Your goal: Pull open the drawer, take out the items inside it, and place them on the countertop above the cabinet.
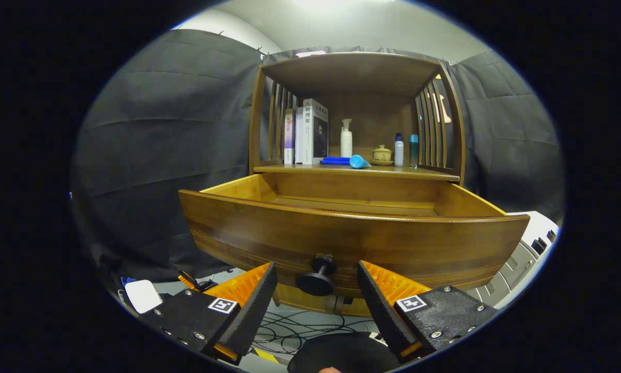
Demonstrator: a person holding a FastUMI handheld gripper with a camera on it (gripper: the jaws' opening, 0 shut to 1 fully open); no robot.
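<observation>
A wooden cabinet's drawer (351,235) stands pulled far out toward me, its curved front just ahead of my fingers. Its dark round knob (316,280) sits between my fingertips, with a gap on each side. My gripper (316,272) is open, touching nothing. The drawer's inside is mostly hidden behind its front; only the back wall and side walls show. On the countertop (357,171) above lie a blue tube (359,161) and a flat blue item (335,160), next to books (310,132), a white pump bottle (346,138), a small clay pot (381,154) and two small bottles (406,150).
An upper shelf (351,72) with slatted sides roofs the countertop. Cables (300,326) trail on the floor below the drawer. A white and grey unit (528,248) stands to the right, small tools and a white object (144,295) to the left.
</observation>
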